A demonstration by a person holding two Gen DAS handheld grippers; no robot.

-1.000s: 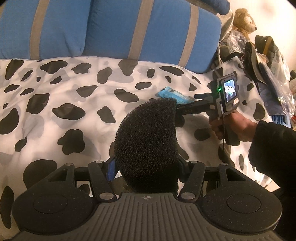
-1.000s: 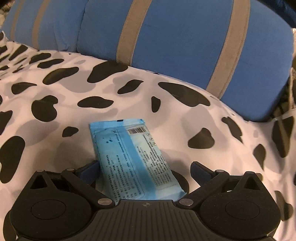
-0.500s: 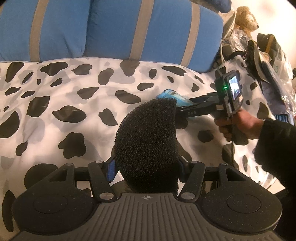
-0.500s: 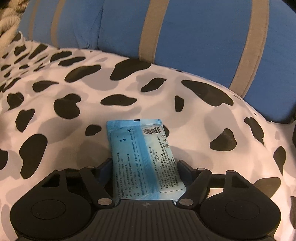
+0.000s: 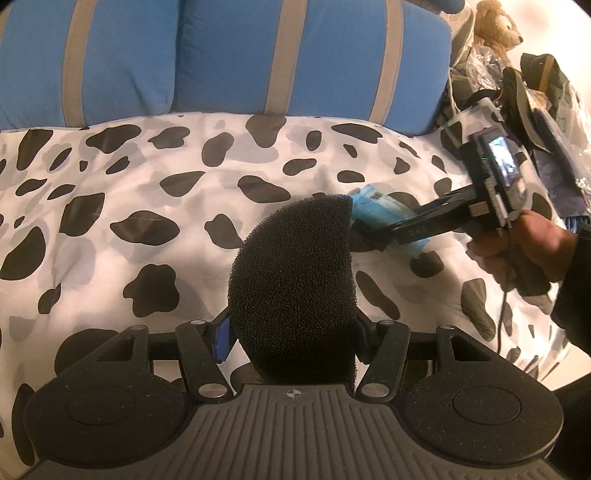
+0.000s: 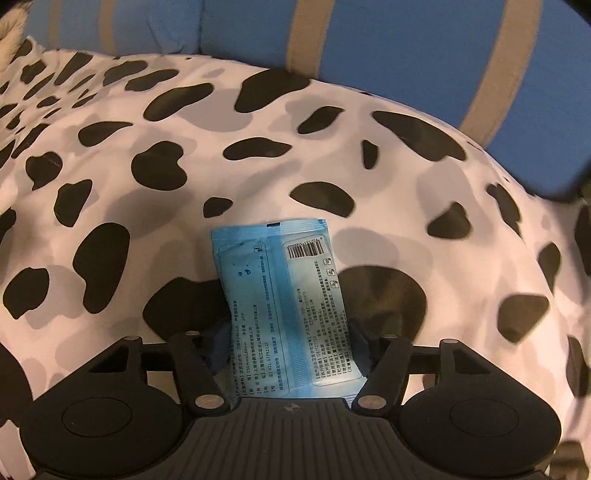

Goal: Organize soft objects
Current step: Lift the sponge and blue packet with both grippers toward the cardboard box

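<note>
My left gripper (image 5: pixel 293 332) is shut on a black foam sponge (image 5: pixel 291 280), which stands upright between the blue pads and hides the fingertips. My right gripper (image 6: pixel 286 343) is shut on a blue wet-wipes packet (image 6: pixel 280 310), held lifted over the cow-print bedspread (image 6: pixel 147 206). In the left wrist view the right gripper (image 5: pixel 373 236) comes in from the right with the packet (image 5: pixel 373 206), just behind the sponge's top edge.
Blue cushions with grey stripes (image 5: pixel 295 59) line the back of the bed. A teddy bear (image 5: pixel 495 22) and a pile of bags and clothes (image 5: pixel 543 110) sit at the far right. The bed's right edge (image 5: pixel 546 369) drops off near my right hand.
My right gripper has closed on the wipes packet and lifted it, swinging left toward the sponge. My left gripper has kept its hold on the sponge and shifted slightly.
</note>
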